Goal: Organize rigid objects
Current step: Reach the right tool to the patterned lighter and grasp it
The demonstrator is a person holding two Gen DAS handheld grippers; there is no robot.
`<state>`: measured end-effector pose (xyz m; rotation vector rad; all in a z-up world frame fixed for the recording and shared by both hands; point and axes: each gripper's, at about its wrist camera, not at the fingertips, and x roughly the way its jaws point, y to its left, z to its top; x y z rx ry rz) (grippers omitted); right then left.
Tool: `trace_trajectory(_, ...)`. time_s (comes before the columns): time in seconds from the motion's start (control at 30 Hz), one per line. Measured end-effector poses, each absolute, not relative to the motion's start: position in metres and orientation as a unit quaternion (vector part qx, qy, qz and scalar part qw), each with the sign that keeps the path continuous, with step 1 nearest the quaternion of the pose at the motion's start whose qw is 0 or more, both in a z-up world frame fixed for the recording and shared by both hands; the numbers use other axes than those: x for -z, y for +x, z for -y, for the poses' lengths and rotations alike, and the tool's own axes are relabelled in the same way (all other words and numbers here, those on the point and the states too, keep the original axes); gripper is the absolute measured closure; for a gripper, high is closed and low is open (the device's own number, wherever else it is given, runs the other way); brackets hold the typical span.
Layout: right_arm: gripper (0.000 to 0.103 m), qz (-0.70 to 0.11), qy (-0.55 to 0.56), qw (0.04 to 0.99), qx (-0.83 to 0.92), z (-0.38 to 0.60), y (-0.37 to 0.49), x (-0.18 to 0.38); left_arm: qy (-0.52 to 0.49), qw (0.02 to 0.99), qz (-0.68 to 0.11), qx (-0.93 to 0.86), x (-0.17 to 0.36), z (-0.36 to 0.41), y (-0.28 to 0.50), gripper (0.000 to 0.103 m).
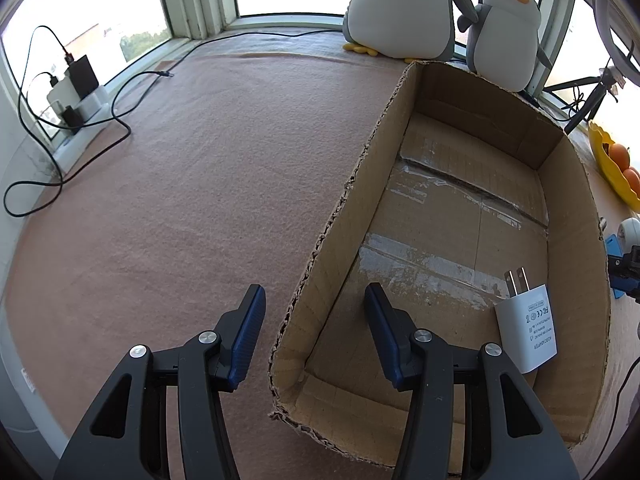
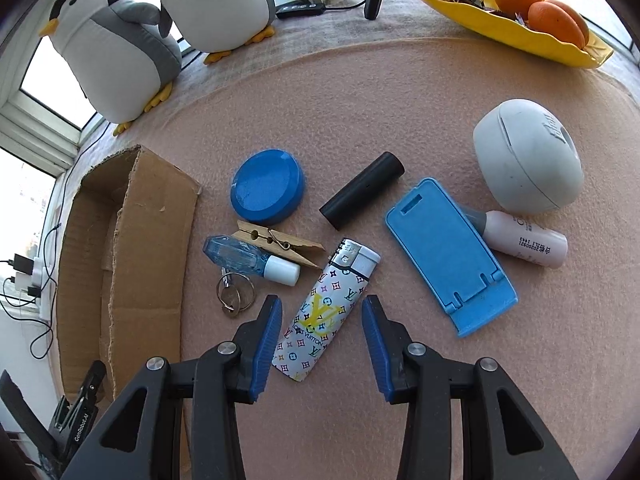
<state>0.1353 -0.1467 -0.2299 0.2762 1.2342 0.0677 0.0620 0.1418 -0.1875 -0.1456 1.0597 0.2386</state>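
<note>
Left wrist view: the left claw point(image 1: 314, 291) is spread wide and holds nothing. It straddles the near left wall of the cardboard box point(image 1: 576, 240), one finger outside over the pink cloth point(image 1: 180, 200) and one inside. Neither pad visibly presses the wall. One white plug adapter point(image 1: 526, 328) lies in the box against its right wall, prongs pointing away, with a label reading "AC/DC ADAPTER". Two plush penguins point(image 1: 400, 8) stand just beyond the box's far end.

Right wrist view: the right claw point(image 2: 322, 302) is spread, its fingers either side of the lower end of one patterned lighter point(image 2: 324, 312). A clear gap shows on the right side, so nothing is pinched. The lighter lies on the cloth to the right of the box and carries the word "VUITTON". Also to the right of the box, one of each:
- a round blue lid point(image 2: 266, 192)
- a wooden clothespin point(image 2: 280, 242)
- a small clear blue bottle point(image 2: 248, 260) with a white cap
- a set of key rings point(image 2: 236, 294)
- a black cylinder point(image 2: 362, 190)
- a blue phone stand point(image 2: 448, 256)
- a pale tube point(image 2: 524, 238) printed with small digits
- a white rounded case point(image 2: 528, 160), whose raised logo I cannot read

At the box's near end, the other claw's body reads "GenRobotAI". A yellow dish point(image 2: 500, 28) far beyond holds at least two oranges point(image 2: 556, 24).
</note>
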Motion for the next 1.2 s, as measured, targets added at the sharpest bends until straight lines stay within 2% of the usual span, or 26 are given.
trace_trajectory(0.23, 0.066, -0.576, 0.052, 0.815, -0.034, 0.130, 0.133, 0.231, -0.071, 0.854, -0.503, -0.113, 0.187, -0.142, 0.062, 0.052)
trace_trajectory(0.53, 0.079, -0.578, 0.010, 0.814, -0.057, 0.138, 0.125, 0.232, -0.070, 0.854, -0.503, -0.113, 0.187, -0.142, 0.062, 0.052)
trace_trajectory(1.2, 0.082, -0.567, 0.124, 0.811, -0.079, 0.173, 0.098, 0.227, -0.063, 0.855, -0.502, -0.116, 0.187, -0.139, 0.065, 0.052)
